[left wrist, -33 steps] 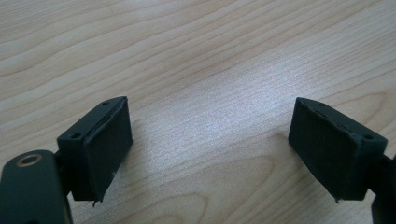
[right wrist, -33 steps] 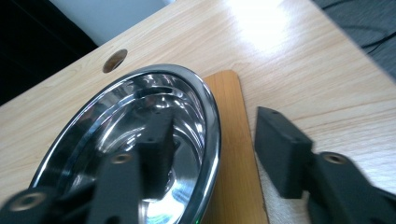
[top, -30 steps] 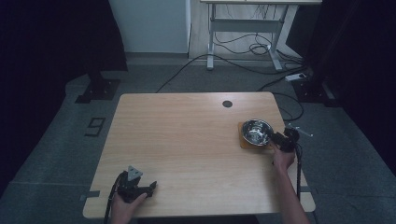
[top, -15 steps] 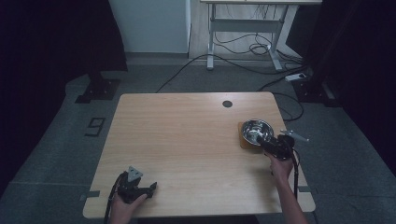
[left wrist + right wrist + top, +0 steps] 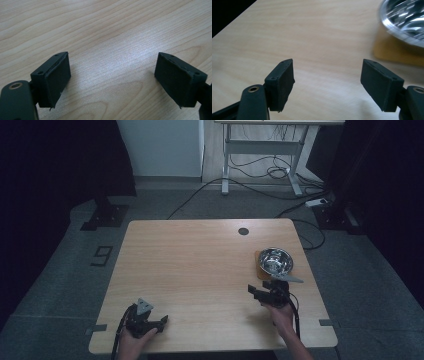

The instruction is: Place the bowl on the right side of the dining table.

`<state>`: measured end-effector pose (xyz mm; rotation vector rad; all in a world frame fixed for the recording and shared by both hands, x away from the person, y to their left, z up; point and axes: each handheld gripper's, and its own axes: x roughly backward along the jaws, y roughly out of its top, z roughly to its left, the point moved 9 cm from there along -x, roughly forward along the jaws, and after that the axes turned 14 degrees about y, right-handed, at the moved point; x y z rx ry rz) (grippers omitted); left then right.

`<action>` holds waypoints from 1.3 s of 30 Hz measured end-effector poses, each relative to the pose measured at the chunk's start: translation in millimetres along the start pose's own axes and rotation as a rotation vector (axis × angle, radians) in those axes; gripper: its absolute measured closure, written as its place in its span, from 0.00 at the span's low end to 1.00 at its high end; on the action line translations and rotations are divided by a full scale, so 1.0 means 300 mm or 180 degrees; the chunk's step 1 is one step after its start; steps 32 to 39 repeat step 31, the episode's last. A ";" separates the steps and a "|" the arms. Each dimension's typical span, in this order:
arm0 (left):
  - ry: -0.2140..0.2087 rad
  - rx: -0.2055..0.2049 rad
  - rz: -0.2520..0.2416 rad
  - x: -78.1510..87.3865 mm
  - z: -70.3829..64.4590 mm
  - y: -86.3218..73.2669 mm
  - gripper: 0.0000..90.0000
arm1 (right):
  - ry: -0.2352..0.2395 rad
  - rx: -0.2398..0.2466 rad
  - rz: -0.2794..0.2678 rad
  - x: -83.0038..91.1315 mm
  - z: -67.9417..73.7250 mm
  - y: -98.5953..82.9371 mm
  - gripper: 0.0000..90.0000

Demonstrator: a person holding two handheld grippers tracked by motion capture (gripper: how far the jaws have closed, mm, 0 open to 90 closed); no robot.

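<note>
A shiny steel bowl [image 5: 276,260] sits on a brown mat [image 5: 260,267] near the right edge of the wooden table [image 5: 200,265]. In the right gripper view the bowl [image 5: 404,20] fills the top right corner with the mat [image 5: 394,52] under it. My right gripper [image 5: 257,292] is just in front of the bowl, pointing left, open with nothing between its jaws [image 5: 328,82]. My left gripper [image 5: 159,324] rests at the front left of the table, also open over bare wood [image 5: 112,82].
A dark round cable hole [image 5: 243,231] is set in the table's far side. Beyond the table stand a desk frame [image 5: 260,155] with cables [image 5: 260,170] on the grey floor and a power strip [image 5: 318,202].
My right gripper has drawn back from the bowl's rim toward the front of the table and turned to point left. The left gripper has stayed put.
</note>
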<state>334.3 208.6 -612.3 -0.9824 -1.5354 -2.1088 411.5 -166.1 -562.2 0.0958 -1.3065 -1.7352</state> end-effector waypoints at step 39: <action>-0.0008 -0.0003 -0.0006 0.000 -0.002 0.000 0.15 | 0.0167 0.0280 0.0482 -0.145 0.141 -0.178 0.30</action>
